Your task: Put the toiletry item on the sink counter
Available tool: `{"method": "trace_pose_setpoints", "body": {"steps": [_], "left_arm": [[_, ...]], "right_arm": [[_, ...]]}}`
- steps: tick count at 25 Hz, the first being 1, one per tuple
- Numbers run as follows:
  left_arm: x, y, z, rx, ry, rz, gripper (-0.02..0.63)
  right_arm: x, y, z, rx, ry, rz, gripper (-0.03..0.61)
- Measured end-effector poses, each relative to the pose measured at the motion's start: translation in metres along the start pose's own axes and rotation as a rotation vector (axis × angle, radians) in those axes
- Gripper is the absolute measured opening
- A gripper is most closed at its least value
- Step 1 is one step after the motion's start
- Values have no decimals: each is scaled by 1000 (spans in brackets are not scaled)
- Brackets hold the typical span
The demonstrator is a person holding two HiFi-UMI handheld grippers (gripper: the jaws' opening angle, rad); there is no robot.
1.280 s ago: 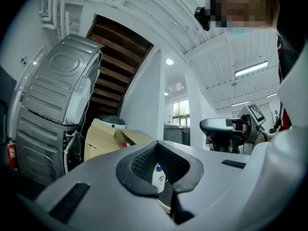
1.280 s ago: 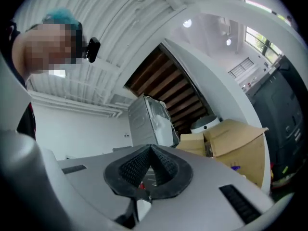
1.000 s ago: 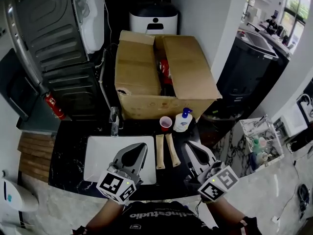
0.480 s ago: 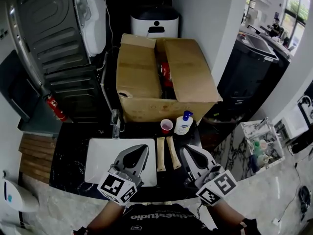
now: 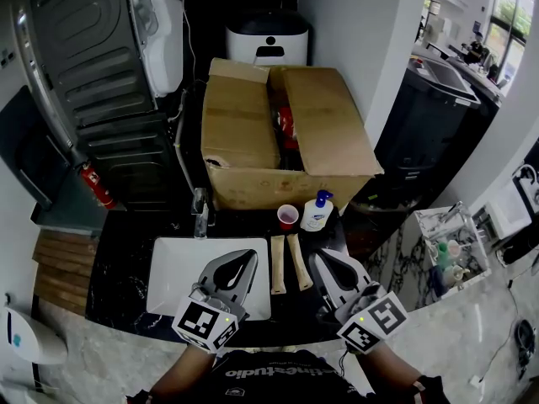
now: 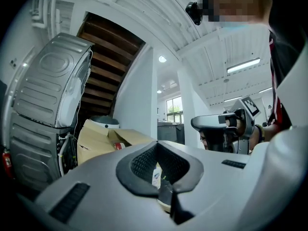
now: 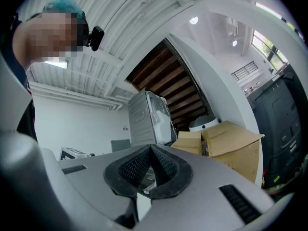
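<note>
2 hovering clenched, empty: left tongs [image 5: 242, 257], right tongs [image 5: 327, 259] | pump bottle [image 5: 316, 211], tubes [image 5: 275, 268] lying ahead on worktop [image 5: 118, 259] | placement seemingly done

I'm logging two matching units: the left hand-held gripper [image 5: 242, 259] and the right hand-held gripper [image 5: 327, 261] are both showing smooth grey shells that are tapering to a rounded tip. Black ribbed pads [image 6: 143, 161] are lining the hollow between each pair of jaws, with a black rim running round it. Short black slots [image 7: 238, 203] are sitting in the shell tops. Each rear end is carrying a white cube, the left cube [image 5: 202, 322] and the right cube [image 5: 373, 319], bearing black square markers. The person is wearing a black top [image 5: 269, 379] with white lettering, and a small black head camera [image 7: 95, 36] is showing.
</note>
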State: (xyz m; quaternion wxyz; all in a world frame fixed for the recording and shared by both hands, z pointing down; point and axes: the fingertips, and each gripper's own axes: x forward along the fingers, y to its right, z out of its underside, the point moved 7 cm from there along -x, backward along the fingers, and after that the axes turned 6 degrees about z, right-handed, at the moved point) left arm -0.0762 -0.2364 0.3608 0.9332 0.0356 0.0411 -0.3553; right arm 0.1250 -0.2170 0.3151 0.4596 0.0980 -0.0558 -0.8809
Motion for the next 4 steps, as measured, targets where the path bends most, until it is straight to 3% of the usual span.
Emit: {"method": "trace_pose_setpoints", "body": {"steps": [4], "left_arm": [[0, 2, -2, 37, -12, -16, 14]], "right_arm": [[1, -1, 0, -3, -3, -3, 37]]}}
